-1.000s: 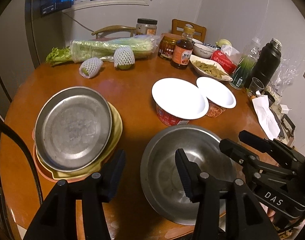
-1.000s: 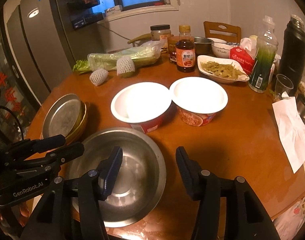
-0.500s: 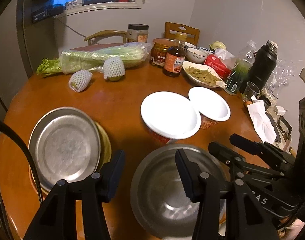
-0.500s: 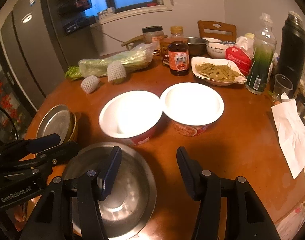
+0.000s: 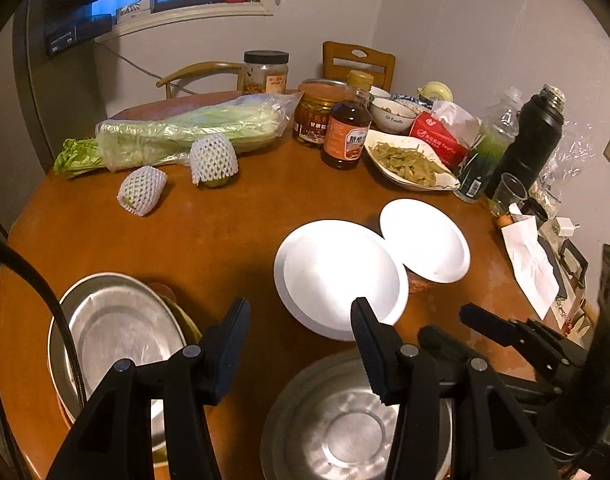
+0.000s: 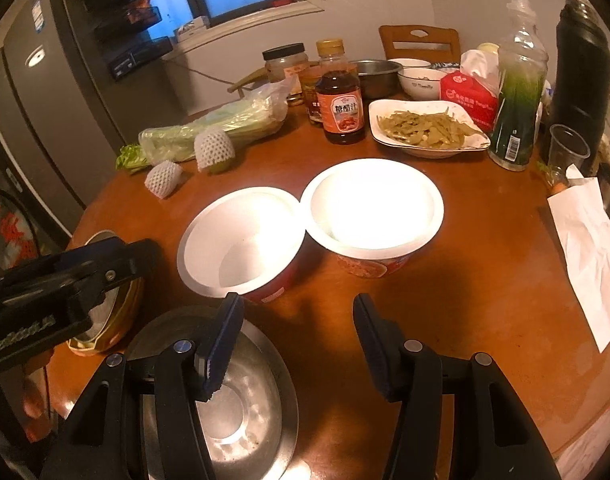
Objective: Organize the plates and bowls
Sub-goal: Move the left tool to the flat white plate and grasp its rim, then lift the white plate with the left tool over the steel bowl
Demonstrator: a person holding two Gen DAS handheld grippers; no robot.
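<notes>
Claws: left (image 5: 301, 336), right (image 6: 297, 332) both spread, empty; two white bowls (image 6: 241, 240); one steel bowl (image 6: 241, 400).

Tabletop (image 6: 445, 300) looks like glossy varnished wood, picks up glare. The steel bowl (image 6: 241, 408) and the plate (image 5: 117, 332) are brushed metal, dull shine with scuffs. Two cup-noodle bowls (image 6: 369, 208) look like smooth white foam or paper inside. Gripper fingers (image 6: 221, 332) are matt black plastic with ridged pads.
</notes>
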